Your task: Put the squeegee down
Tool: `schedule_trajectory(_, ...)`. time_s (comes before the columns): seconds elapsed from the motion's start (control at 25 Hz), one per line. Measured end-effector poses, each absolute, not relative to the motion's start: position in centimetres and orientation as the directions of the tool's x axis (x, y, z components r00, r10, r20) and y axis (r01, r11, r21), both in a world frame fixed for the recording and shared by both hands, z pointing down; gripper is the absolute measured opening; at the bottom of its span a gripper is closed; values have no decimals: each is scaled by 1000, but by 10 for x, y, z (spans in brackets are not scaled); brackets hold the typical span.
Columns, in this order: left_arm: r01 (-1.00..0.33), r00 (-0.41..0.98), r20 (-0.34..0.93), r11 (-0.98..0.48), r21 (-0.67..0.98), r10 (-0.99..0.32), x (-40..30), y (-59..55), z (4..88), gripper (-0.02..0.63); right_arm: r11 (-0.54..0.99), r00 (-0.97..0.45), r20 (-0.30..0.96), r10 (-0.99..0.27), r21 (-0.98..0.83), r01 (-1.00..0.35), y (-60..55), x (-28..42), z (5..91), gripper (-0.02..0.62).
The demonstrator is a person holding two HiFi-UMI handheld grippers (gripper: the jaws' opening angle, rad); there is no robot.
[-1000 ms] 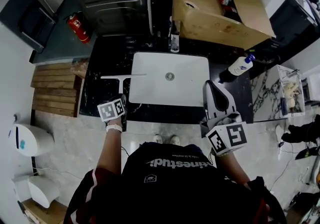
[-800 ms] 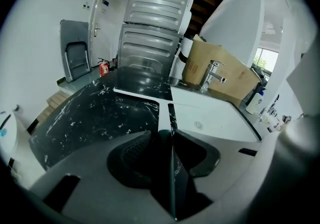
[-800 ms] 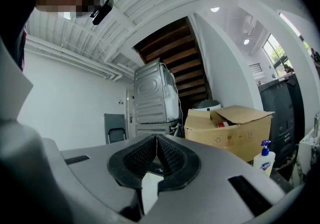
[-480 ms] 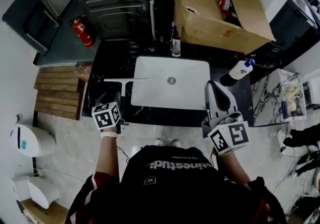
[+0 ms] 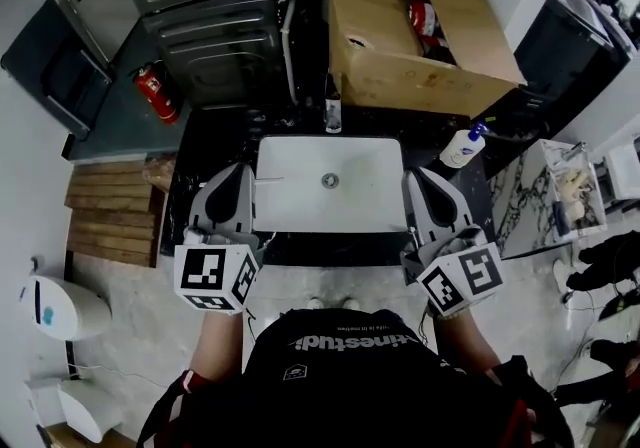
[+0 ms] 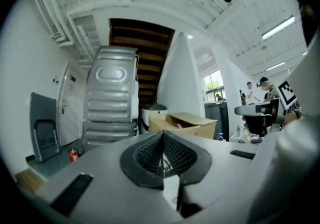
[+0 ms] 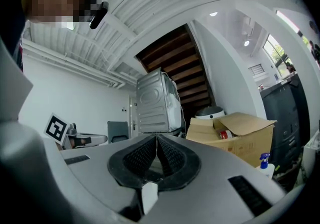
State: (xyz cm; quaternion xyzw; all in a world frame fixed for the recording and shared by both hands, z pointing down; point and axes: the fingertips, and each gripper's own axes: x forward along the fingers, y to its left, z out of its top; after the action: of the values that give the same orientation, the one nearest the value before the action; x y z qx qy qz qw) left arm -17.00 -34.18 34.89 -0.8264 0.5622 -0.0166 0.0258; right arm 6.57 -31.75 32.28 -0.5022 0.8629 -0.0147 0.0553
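The squeegee does not show in any view. In the head view my left gripper [image 5: 232, 176] is held up and level over the black counter [image 5: 200, 136], just left of the white sink [image 5: 330, 198], and covers that spot. Its jaws are shut with nothing between them, seen in the left gripper view as the left gripper [image 6: 161, 150] with pads meeting. My right gripper [image 5: 420, 178] is held level at the sink's right side. It is also shut and empty, as the right gripper [image 7: 156, 150] shows in its own view.
Behind the sink stand a faucet [image 5: 332, 111], an open cardboard box [image 5: 400, 46] and a grey metal appliance [image 5: 215, 16]. A spray bottle [image 5: 462, 146] stands at the right on the counter. A red fire extinguisher [image 5: 155, 91] and wooden slats [image 5: 105, 211] lie to the left.
The squeegee lay on the counter with its blade across the sink's left edge. My left gripper drew back from its handle, rose high and turned level, now hiding it. The right gripper rose slightly.
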Motion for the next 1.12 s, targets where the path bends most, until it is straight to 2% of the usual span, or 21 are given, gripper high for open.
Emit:
schedule_trajectory(0.12, -916, 389, -83, -375, -146, -918, -139, -331, 319, 12, 488, -482, -84, -872, -77, -869, -314, 75, 315, 40)
schedule_trajectory(0.28, -902, 428, -127, -415, -116, -895, -111, -325, 307, 12, 480, -475, -70, -877, -84, -873, -309, 86, 316, 40)
schedule_trajectory(0.64, -857, 513, -84, -505, -99, -854, -74, -324, 317, 12, 486, -483, -51, -874, -74, -871, -306, 91, 321, 38)
schedule_trajectory(0.88, -865, 501, -93, -500, -30, -861, -79, -327, 317, 12, 486, -484, -48, -874, -54, -872, -306, 93, 321, 38)
schedule_trajectory(1.12, -873, 486, -118, -486, -33, -866, -83, -327, 310, 12, 469, -466, -57, -883, -50, -882, -307, 97, 319, 38)
